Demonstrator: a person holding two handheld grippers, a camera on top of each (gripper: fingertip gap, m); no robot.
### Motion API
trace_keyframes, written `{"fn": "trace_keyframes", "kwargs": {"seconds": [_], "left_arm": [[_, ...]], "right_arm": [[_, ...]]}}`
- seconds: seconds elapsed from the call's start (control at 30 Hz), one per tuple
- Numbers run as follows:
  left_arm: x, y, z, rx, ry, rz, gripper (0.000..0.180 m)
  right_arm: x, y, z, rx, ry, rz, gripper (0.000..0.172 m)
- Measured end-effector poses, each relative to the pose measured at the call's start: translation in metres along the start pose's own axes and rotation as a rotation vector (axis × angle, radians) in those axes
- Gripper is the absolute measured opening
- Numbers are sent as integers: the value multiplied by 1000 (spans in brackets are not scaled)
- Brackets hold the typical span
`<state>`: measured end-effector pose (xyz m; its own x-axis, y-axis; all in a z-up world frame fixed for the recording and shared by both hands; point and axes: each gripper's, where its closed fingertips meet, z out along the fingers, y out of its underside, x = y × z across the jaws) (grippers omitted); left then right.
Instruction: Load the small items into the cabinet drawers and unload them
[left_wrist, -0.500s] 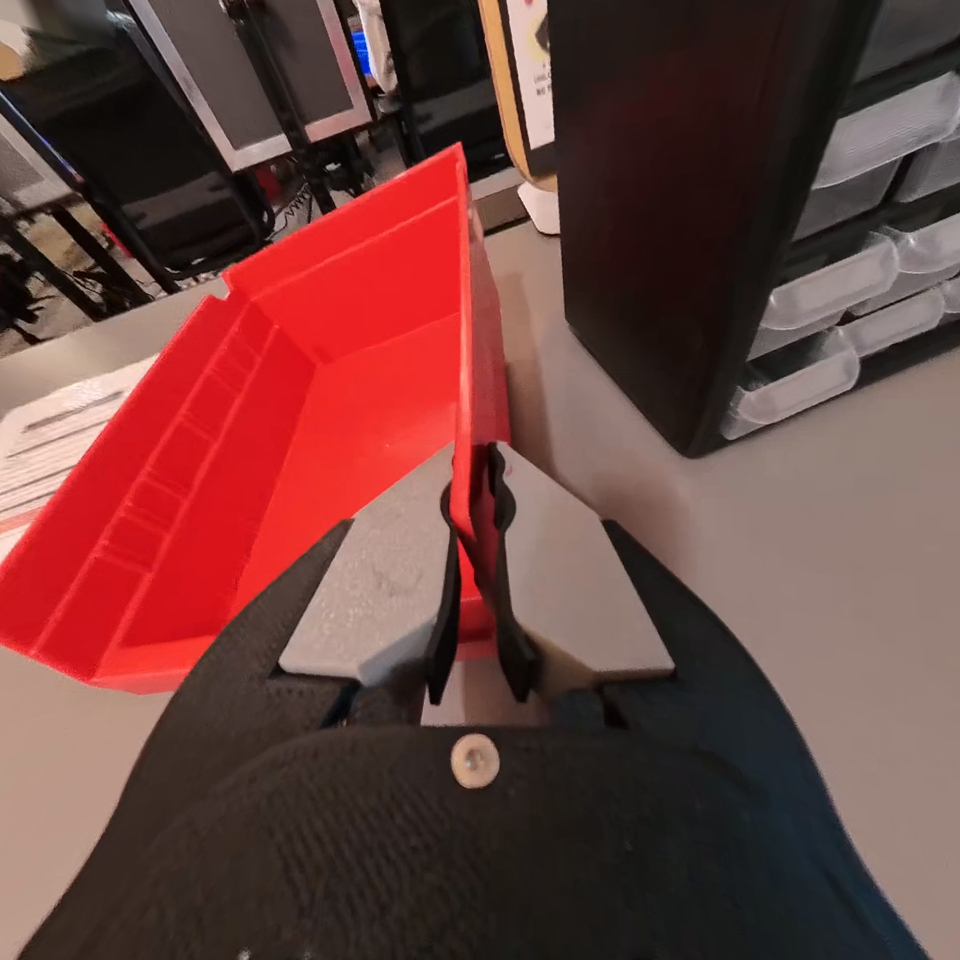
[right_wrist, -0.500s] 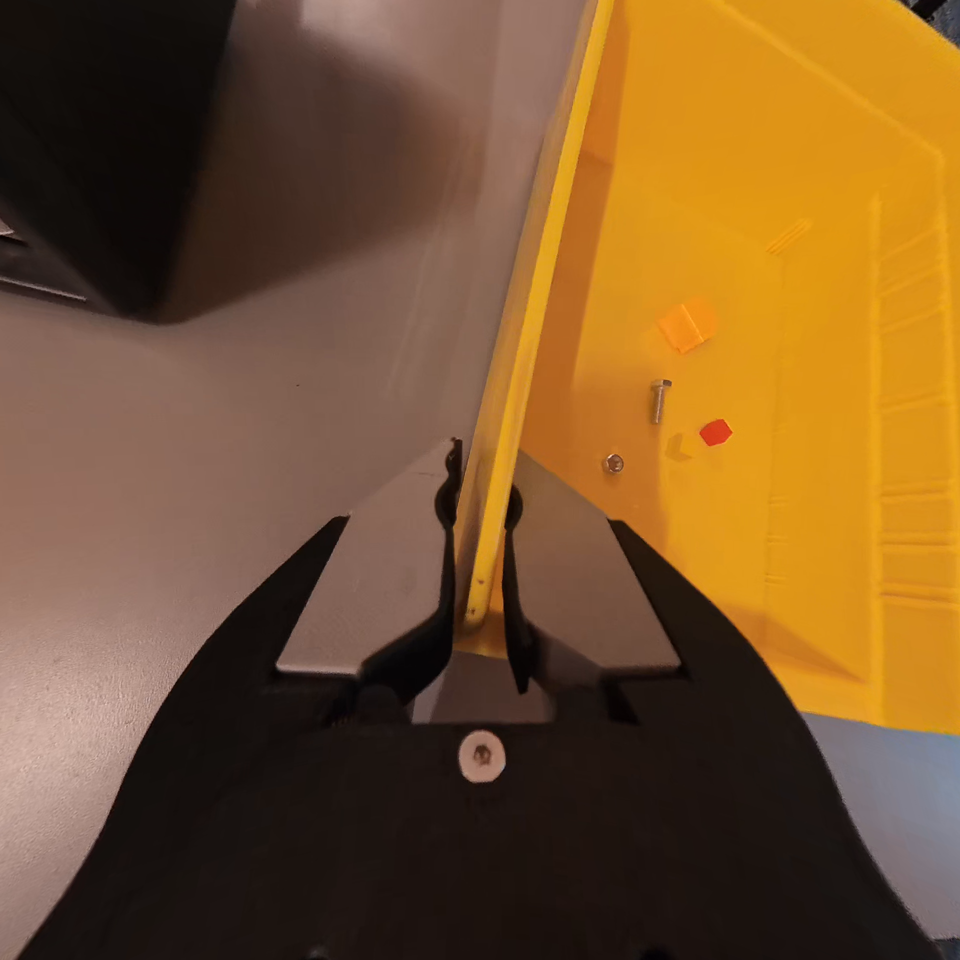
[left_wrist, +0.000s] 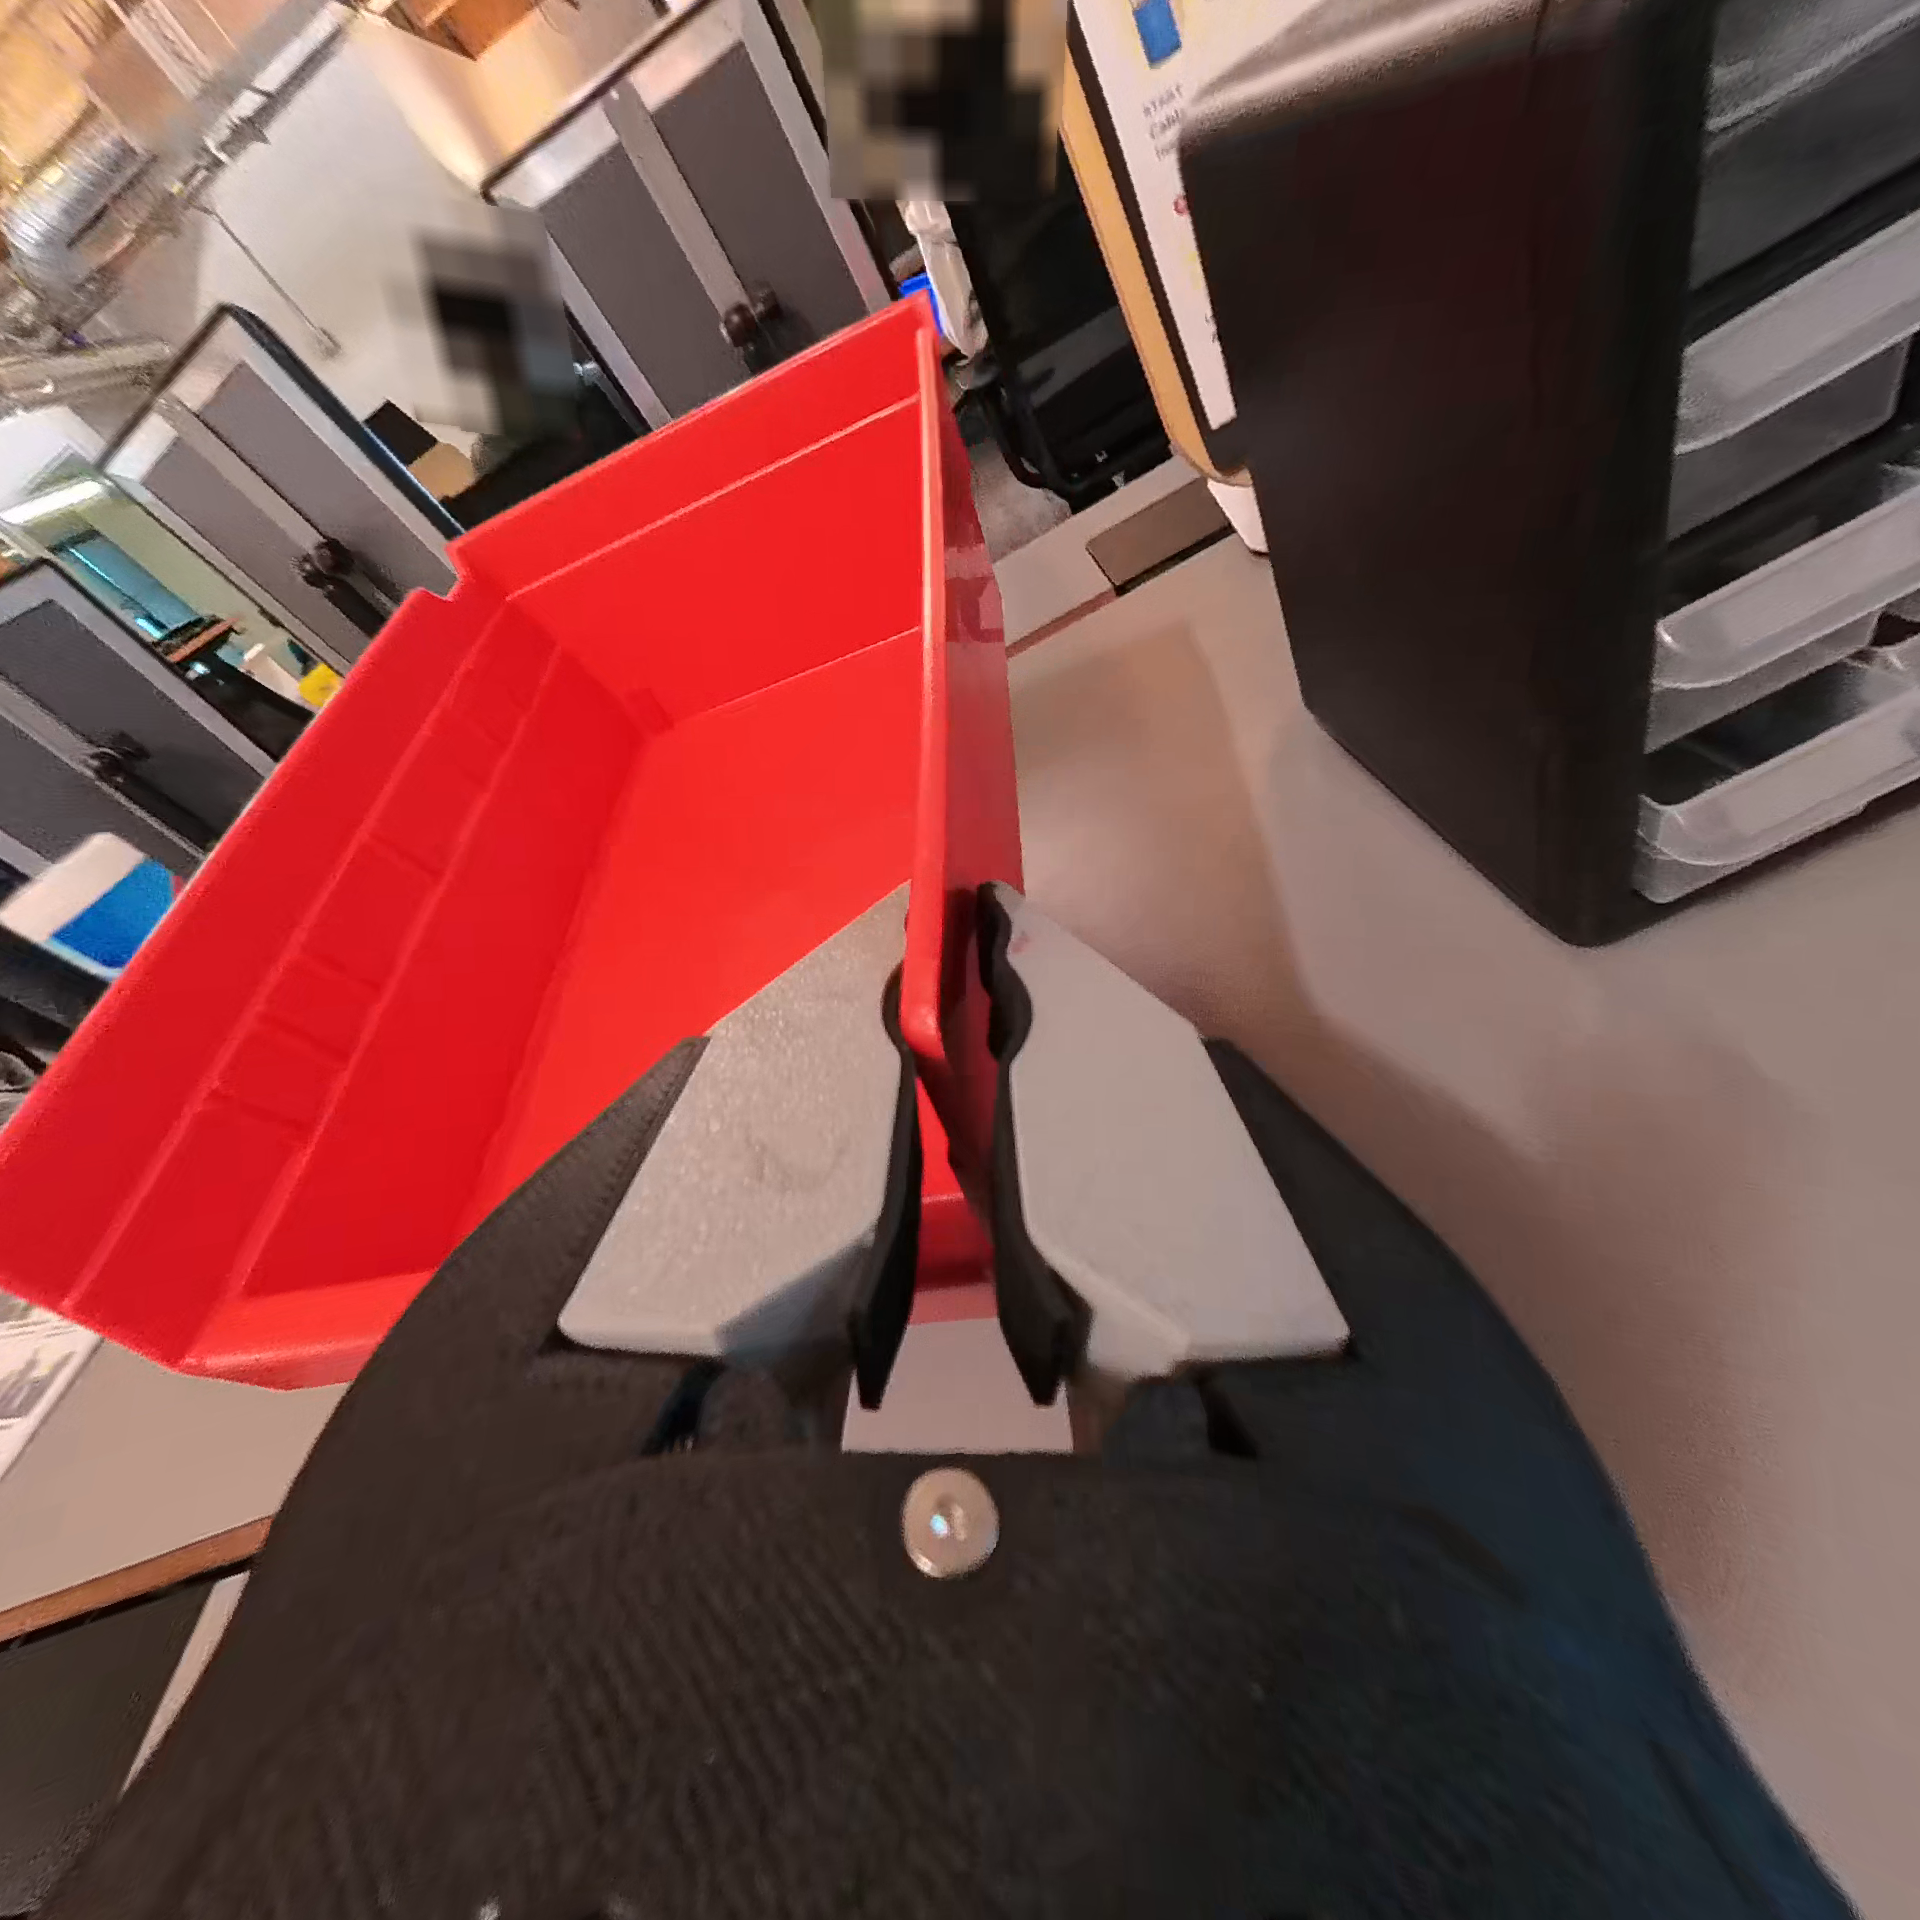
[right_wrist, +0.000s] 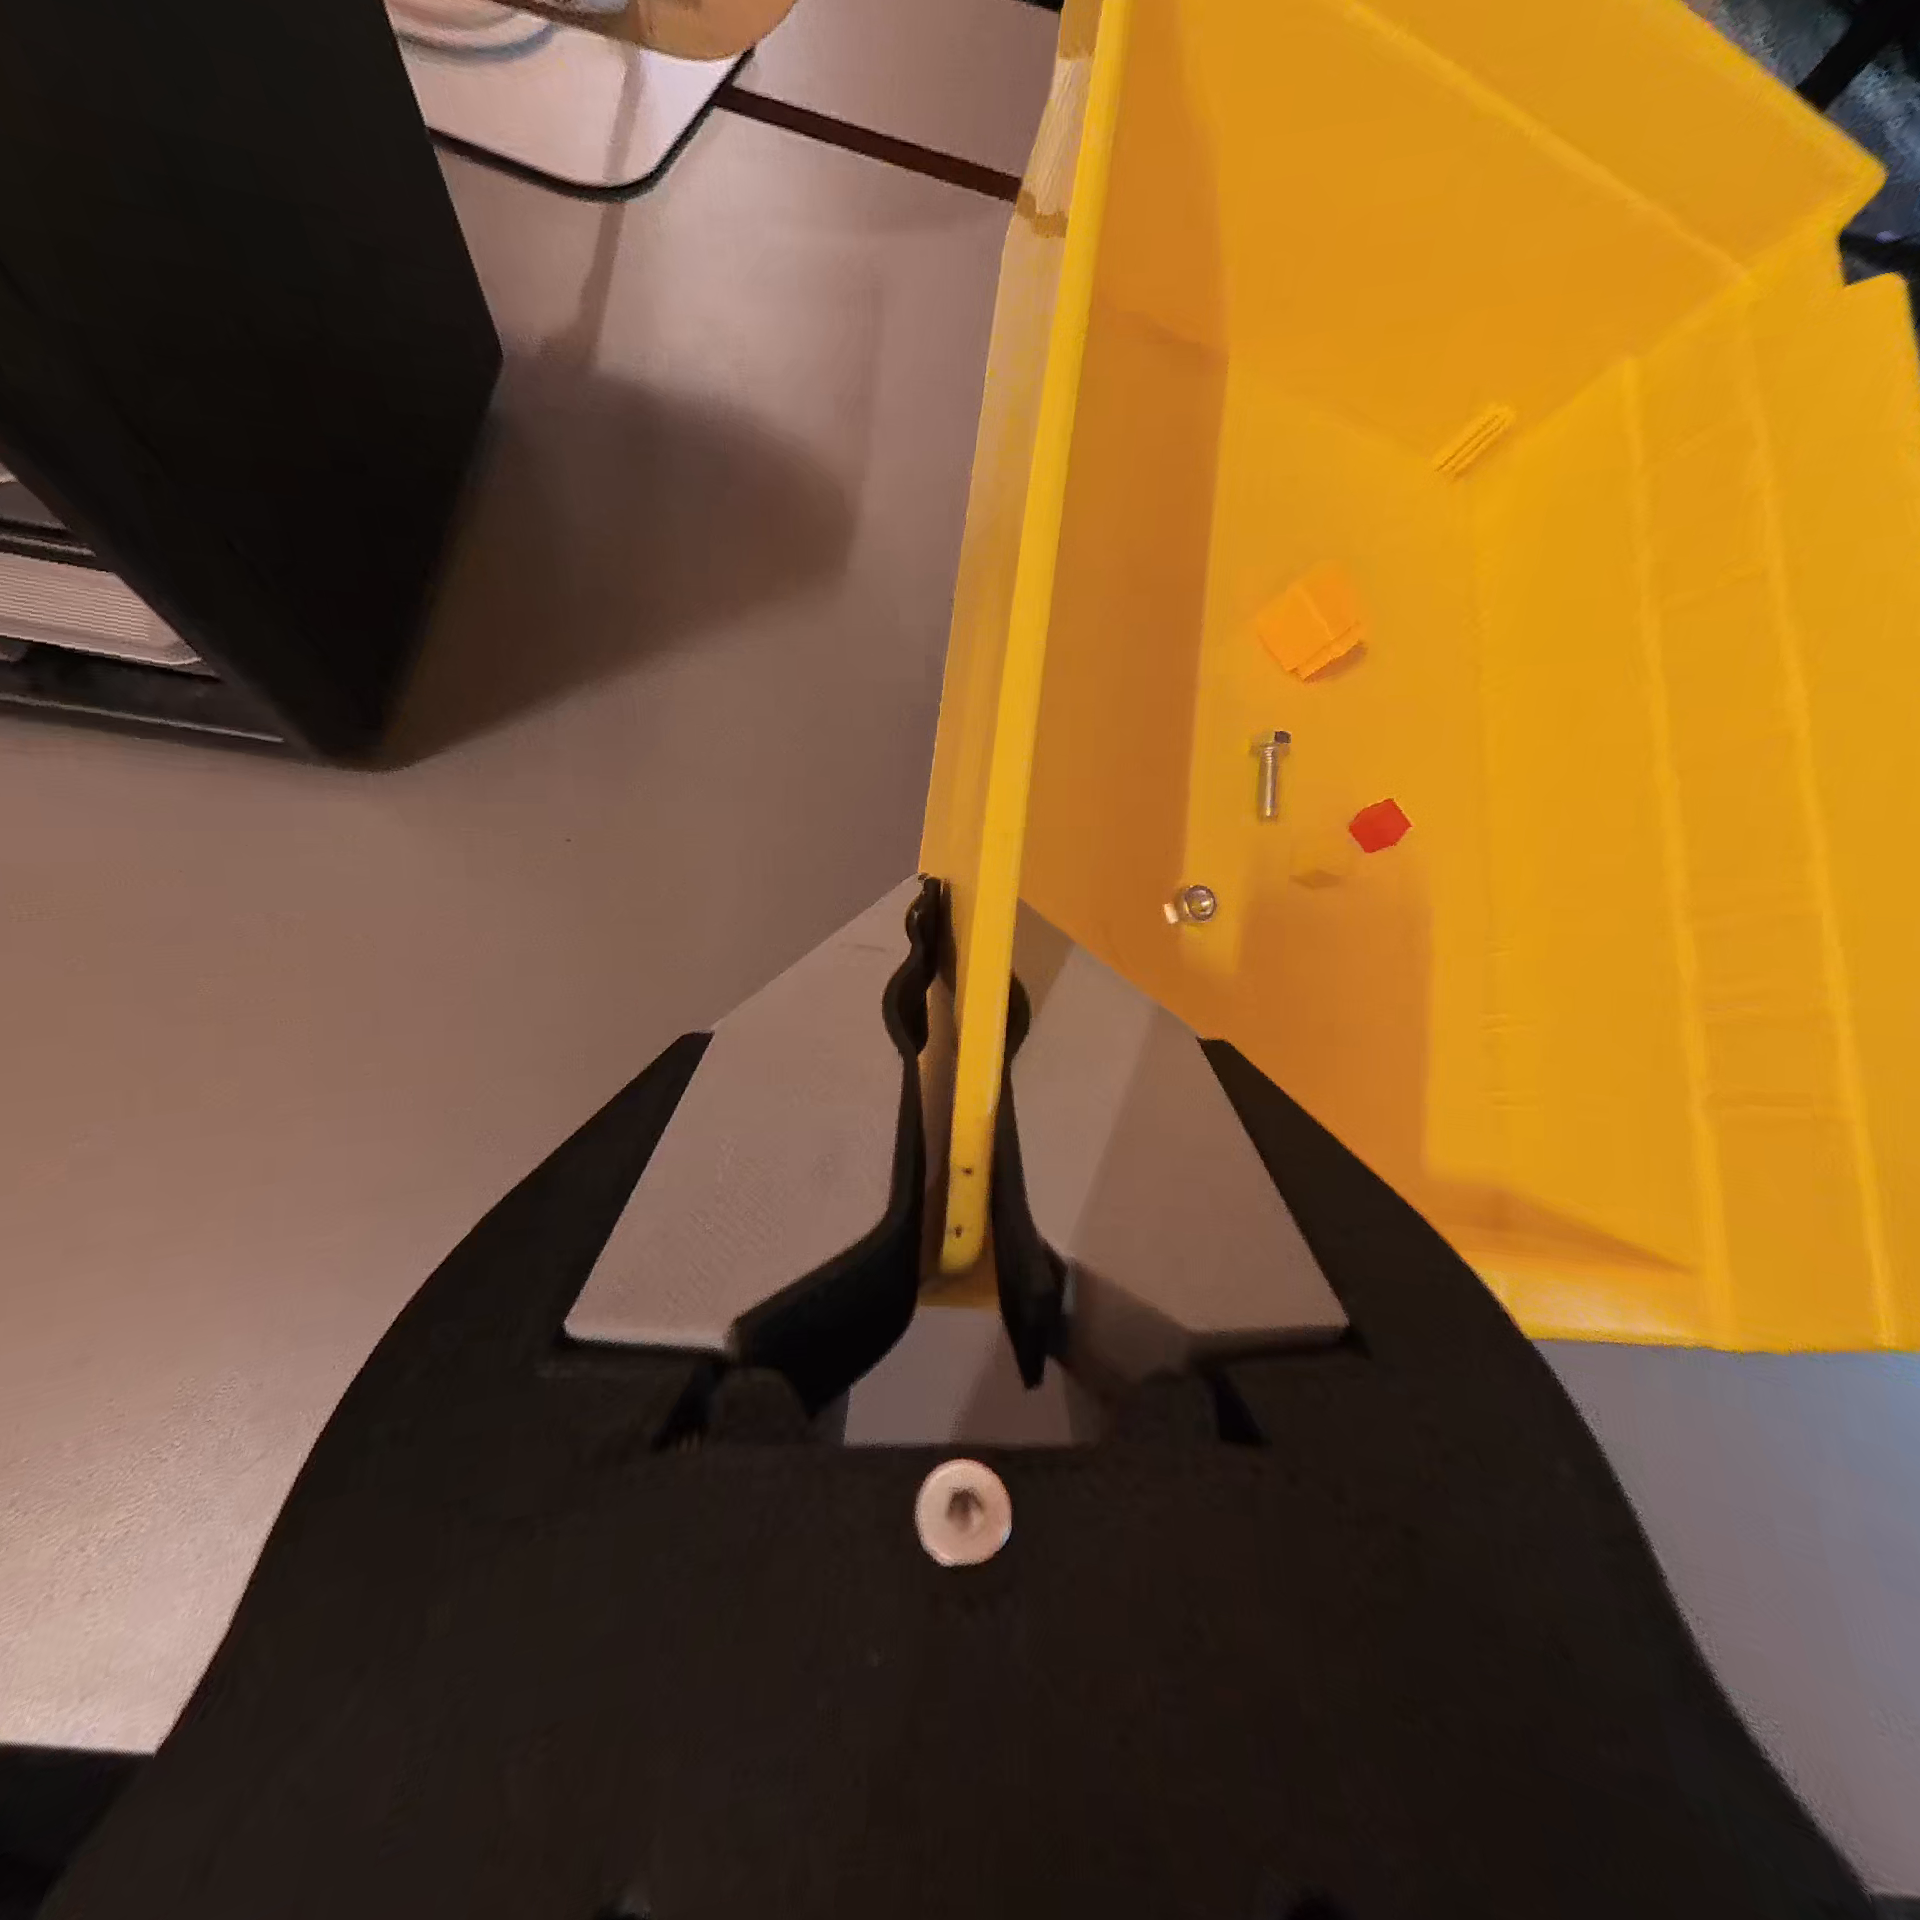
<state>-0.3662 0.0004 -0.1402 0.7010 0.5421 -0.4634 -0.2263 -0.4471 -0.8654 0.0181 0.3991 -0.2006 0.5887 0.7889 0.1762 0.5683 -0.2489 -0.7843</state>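
My left gripper is shut on the right side wall of an empty red bin and holds it tilted, its far end raised off the grey table. My right gripper is shut on the left side wall of a yellow bin. Inside the yellow bin lie a silver bolt, a small silver screw, a red cube, a yellow cube and an orange block. The black drawer cabinet with clear drawers stands to the right of the red bin; it also shows in the right wrist view.
A printed paper sheet lies at the table's left edge. A white stand base sits behind the cabinet. Office cabinets and furniture stand beyond the table's far edge. The left gripper's tips are roughly 55 cm from the right gripper's.
The red bin has lifted and tilted up with my left gripper, showing more of the room beyond. The right gripper's pads have closed tighter on the yellow bin's wall, and that view has shifted slightly.
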Motion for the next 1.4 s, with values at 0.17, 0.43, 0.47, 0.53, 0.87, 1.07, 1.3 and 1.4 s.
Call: {"fn": "trace_keyframes", "kwargs": {"seconds": [0.17,0.43,0.47,0.53,0.87,1.07,1.3,1.4], "left_arm": [[-11,-5,-9,33,14,-57,4],[-25,-4,-16,43,2,-88,4],[-28,-5,-17,46,-1,-94,4],[-37,-5,-22,48,-8,-108,4],[-100,-5,-68,30,-155,-103,4],[-139,-4,-106,65,-223,-142,4],[-177,1,-144,99,-315,-185,4],[-186,4,-152,113,-339,-197,4]], "right_arm": [[1,-5,-10,20,18,-9,0],[-10,-15,-23,49,13,-32,0],[-11,-17,-27,57,16,-33,0],[-12,-24,-38,73,23,-46,0],[-51,-125,-121,97,-16,-226,0],[-141,-200,-180,178,-159,-384,1],[-319,-237,-218,322,-427,-618,1],[-394,-230,-223,356,-516,-722,2]]}}
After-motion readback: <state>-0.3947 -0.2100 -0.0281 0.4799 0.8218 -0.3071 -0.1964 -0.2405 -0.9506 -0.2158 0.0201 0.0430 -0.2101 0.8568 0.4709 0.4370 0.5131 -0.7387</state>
